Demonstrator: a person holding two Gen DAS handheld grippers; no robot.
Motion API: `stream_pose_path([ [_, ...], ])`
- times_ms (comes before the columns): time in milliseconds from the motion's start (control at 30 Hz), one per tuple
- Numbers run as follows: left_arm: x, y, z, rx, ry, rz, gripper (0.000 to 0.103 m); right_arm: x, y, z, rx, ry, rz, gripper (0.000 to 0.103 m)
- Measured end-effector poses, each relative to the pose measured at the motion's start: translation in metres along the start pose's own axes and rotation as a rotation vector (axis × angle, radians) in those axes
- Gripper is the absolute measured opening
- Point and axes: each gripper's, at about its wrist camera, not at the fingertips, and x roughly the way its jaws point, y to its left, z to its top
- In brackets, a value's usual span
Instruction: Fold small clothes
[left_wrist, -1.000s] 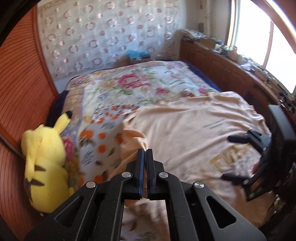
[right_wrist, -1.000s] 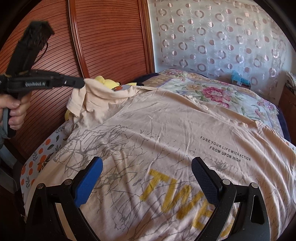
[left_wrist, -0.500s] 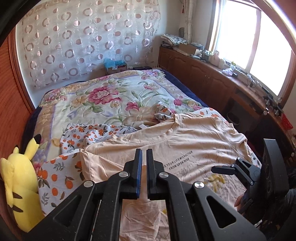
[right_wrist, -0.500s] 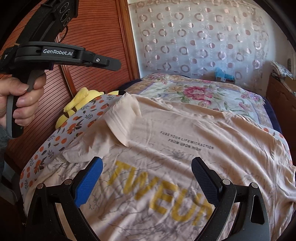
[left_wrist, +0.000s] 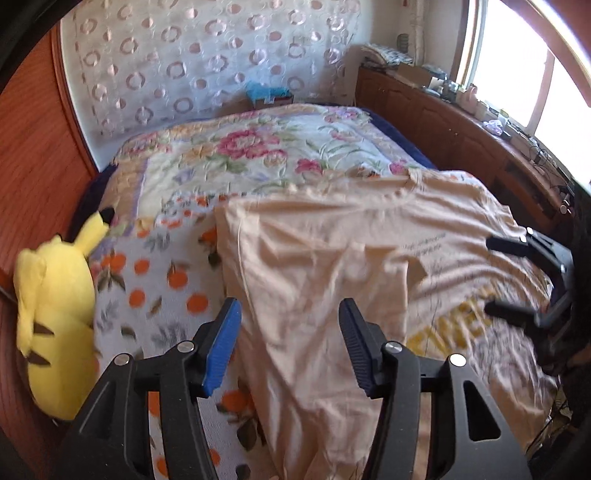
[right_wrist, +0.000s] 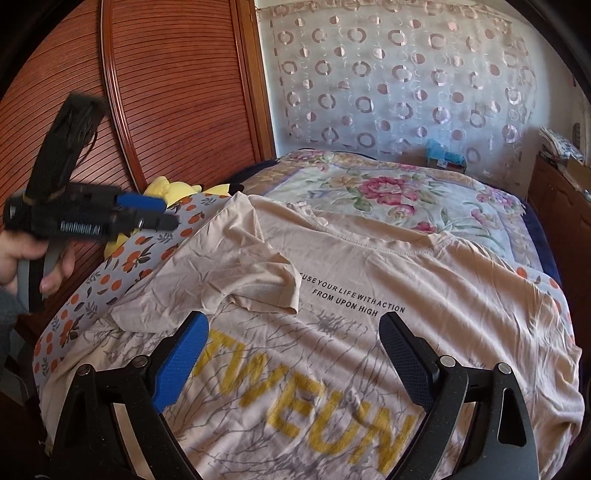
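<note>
Bedroom had a ribbed wood wall left of the tongs, a circle-patterned curtain straight ahead, and a sunny window over wooden cabinets on the right.

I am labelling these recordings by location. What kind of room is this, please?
Most likely a home bedroom: a bed with a flowered cover, a yellow plush toy beside it, and a curtain behind.

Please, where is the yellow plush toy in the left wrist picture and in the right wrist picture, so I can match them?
Left wrist view: the yellow plush toy lies at the far left edge, beside the orange-print cloth.
Right wrist view: only its top shows, left of centre, behind the left gripper.
Shared landmark: the beige T-shirt.
</note>
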Motion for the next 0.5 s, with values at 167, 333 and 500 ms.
stream_pose_path([
  [167, 0.007, -0.001, -0.041, -0.016, 0.028, 0.013, 0.056, 0.031, -0.006, 0.003, -0.015, 0.089, 0.044, 0.062],
  [333, -0.002, -0.005, -0.064, -0.044, 0.020, -0.001, 0.056, 0.043, 0.006, 0.003, -0.025, 0.121, 0.081, 0.055],
  [500, -0.022, -0.016, -0.082, -0.032, 0.000, -0.035, 0.056, 0.041, 0.019, -0.001, -0.047, 0.126, 0.102, 0.055],
])
